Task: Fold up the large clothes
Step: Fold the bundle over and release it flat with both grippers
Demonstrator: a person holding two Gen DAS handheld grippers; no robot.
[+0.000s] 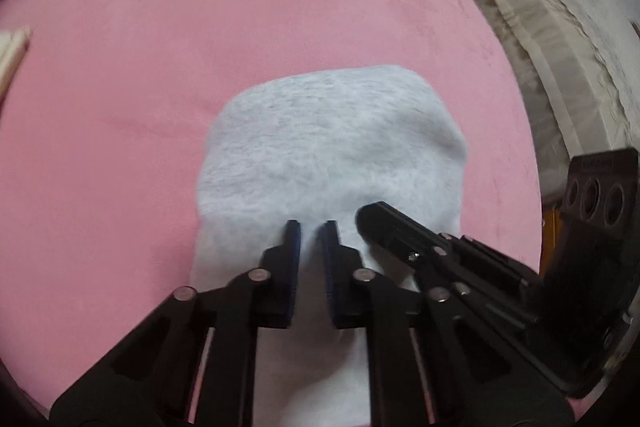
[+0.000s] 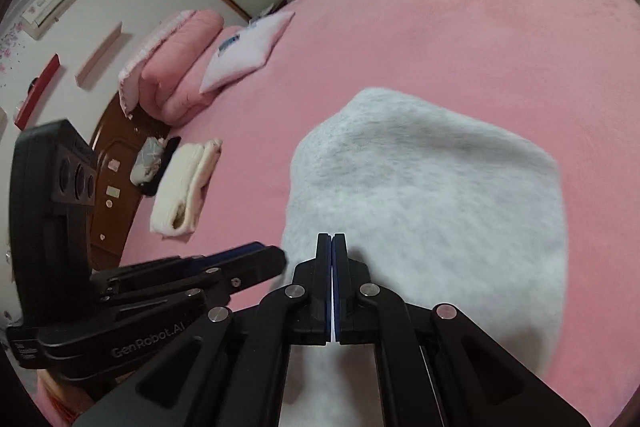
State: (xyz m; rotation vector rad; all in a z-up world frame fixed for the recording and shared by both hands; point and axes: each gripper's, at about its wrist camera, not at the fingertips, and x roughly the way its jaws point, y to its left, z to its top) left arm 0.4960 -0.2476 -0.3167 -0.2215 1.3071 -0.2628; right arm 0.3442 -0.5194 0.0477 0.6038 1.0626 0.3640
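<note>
A light grey fleece garment (image 1: 328,155) lies folded on the pink bed cover (image 1: 200,47); it also shows in the right wrist view (image 2: 432,187). My left gripper (image 1: 311,227) hovers over its near edge, jaws slightly apart with nothing between them. My right gripper (image 2: 331,239) is shut on the garment's near edge. The right gripper (image 1: 372,217) shows just right of the left one. The left gripper (image 2: 276,255) shows at the garment's left edge in the right wrist view.
A folded cream garment (image 2: 188,183) lies at the bed's left side. A pale folded item (image 2: 244,47) and a pink rolled quilt (image 2: 176,67) lie farther back. A wooden headboard (image 2: 116,187) is at left. A white lace-covered surface (image 1: 560,27) borders the bed.
</note>
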